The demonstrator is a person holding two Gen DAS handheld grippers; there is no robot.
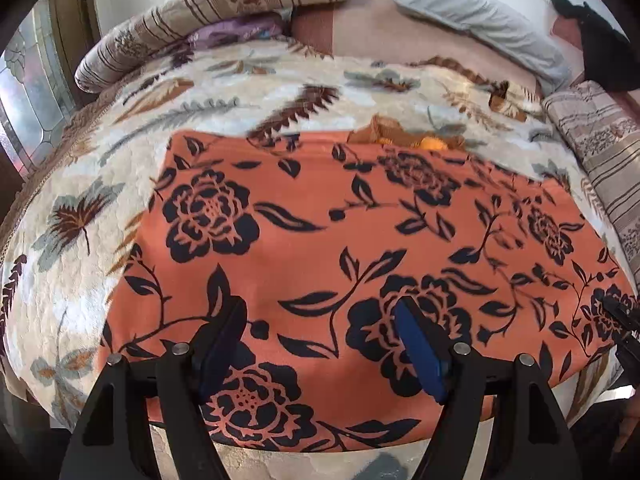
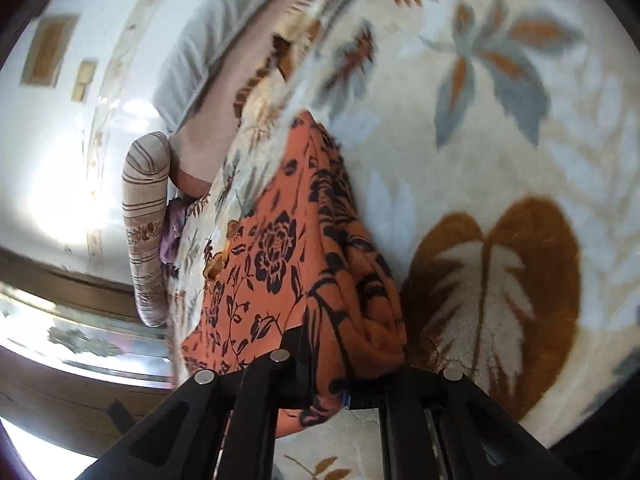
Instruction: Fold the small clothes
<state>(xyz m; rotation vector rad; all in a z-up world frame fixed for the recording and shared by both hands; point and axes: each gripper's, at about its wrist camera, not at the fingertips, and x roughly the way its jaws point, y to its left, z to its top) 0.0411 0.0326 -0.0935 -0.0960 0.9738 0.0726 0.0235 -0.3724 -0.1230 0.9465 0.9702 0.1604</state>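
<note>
While a leaf-patterned blanket (image 1: 120,128) covers the whole bed, an orange cloth (image 1: 320,240) printed with dark flowers lies spread flat on it, filling the middle of the left wrist view. Beyond the blanket sit a striped bolster (image 1: 208,12), a grey pillow (image 1: 480,16) and a second striped cushion (image 1: 600,152) at the right edge. A small brown and yellow item (image 1: 404,136) peeks out just past the cloth's far edge; what it is cannot be told.

The left gripper (image 1: 320,344) hangs over the near part of the cloth with its jaws wide apart, one blue pad (image 1: 420,356) visible, and the fabric stretches flat between and beyond the fingers without being pinched.

From the right wrist view, tilted sideways, the right gripper (image 2: 344,380) has its jaws clamped together on a bunched edge of the cloth (image 2: 328,264), which rises in a gathered ridge from the fingers. In the left wrist view this gripper shows at the cloth's right edge (image 1: 624,324).
</note>
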